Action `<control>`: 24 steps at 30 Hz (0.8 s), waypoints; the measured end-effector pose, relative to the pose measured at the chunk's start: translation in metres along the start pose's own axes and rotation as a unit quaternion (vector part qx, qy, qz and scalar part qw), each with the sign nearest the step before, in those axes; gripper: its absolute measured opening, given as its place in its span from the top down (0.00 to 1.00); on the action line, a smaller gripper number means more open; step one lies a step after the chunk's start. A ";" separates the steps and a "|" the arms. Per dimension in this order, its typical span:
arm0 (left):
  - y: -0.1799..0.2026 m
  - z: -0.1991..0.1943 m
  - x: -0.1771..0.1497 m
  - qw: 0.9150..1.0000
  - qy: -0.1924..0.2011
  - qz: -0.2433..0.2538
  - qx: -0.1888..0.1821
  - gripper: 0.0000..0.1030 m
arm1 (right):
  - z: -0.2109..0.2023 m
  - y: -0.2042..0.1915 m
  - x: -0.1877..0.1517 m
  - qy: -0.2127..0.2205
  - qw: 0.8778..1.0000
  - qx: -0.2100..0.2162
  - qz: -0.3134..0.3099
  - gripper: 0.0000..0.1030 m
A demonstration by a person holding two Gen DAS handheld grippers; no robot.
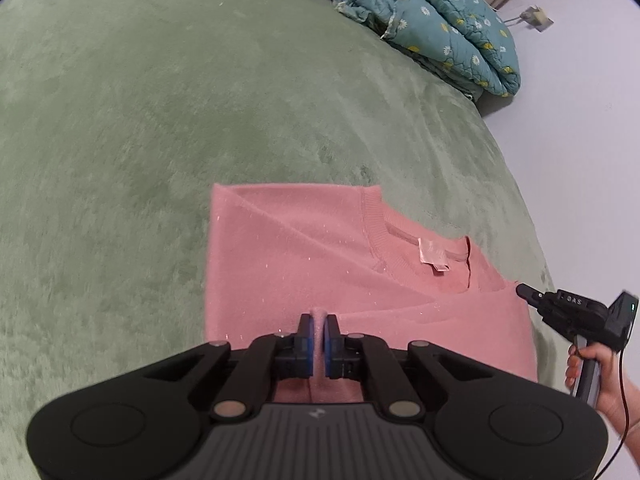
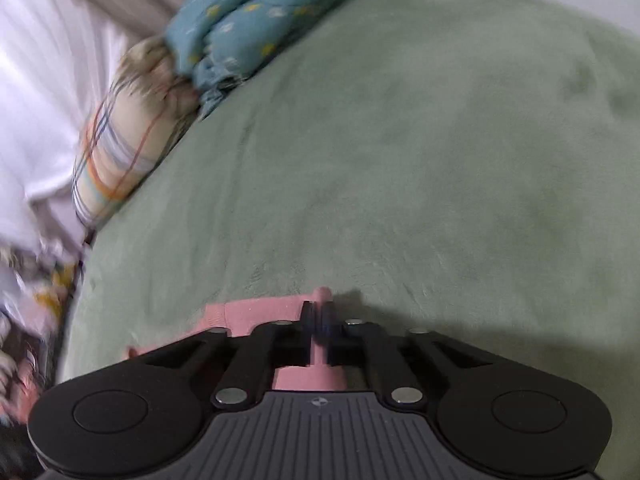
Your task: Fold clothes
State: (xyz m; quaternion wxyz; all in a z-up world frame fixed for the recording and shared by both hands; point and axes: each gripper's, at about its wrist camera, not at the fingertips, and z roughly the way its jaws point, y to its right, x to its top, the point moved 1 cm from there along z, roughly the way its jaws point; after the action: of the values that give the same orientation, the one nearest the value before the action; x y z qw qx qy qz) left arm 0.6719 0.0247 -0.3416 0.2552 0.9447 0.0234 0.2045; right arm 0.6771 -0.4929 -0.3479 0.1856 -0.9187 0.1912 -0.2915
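Pink sweater lies on a green plush blanket spread over the bed, partly folded, with the ribbed neckline and a small pale label facing up toward the right side of the left wrist view. Left gripper sits at the near edge of the sweater, jaws clenched on a raised pinch of pink fabric that stands up between the blue pads. Right gripper seen from the side in the same view, at the right edge of the sweater near the neckline, tip touching or just at the cloth there; the person's hand wraps its handle, and a dark cable trails down from it. In the right wrist view that gripper is likewise closed tight on a narrow fold of the pink sweater, a nub of fabric poking out above the fingertips; the rest of the garment shows only as a strip to the left of the jaws. This view is blurred. At the far edge of the bed: a rolled teal quilt with a daisy print, and beside it a checked pillow. Pale floor beyond the bed on the right of the left wrist view, with a small white plug lying on it.
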 end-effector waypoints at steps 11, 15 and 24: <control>-0.023 -0.044 0.004 0.999 0.001 -0.046 -0.005 0.49 | -0.049 0.037 -0.019 0.054 0.997 0.006 0.051 0.74; -0.029 -0.082 -0.020 0.999 -0.002 -0.046 0.005 0.49 | -0.106 0.039 -0.049 -0.001 0.997 0.072 0.027 0.57; -0.048 -0.093 -0.124 0.993 -0.054 -0.096 0.038 0.56 | -0.131 0.056 -0.123 -0.108 0.993 0.053 0.016 0.95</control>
State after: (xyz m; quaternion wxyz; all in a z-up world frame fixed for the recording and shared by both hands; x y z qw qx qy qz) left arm 0.5236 0.0917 -0.3382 0.2381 0.9568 0.1078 0.1270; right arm 0.4914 -0.5141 -0.3308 0.2581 -0.9304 0.1695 -0.1974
